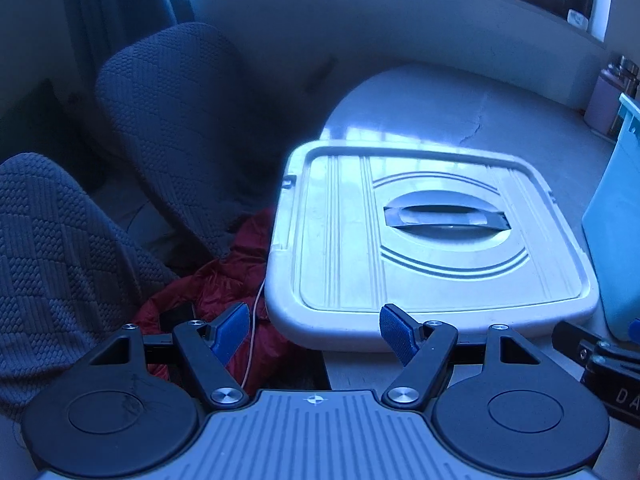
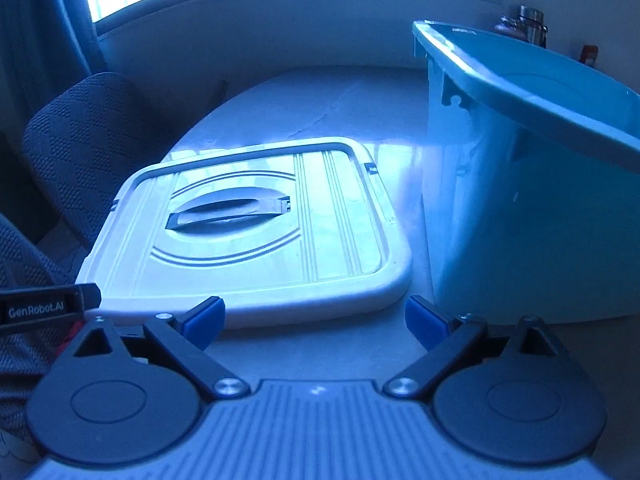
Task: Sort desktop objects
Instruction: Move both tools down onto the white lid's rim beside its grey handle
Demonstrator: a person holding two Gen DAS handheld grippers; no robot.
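Looks barely started: white lid (image 2: 248,232) lies flat on the table (image 2: 340,104) just left of the blue bin (image 2: 520,220), both tongs (image 1: 316,332) (image 2: 316,320) open, empty.

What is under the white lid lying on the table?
The white lid rests flat on the pale table, with its left corner jutting past the edge above red fabric. Anything beneath it is covered.
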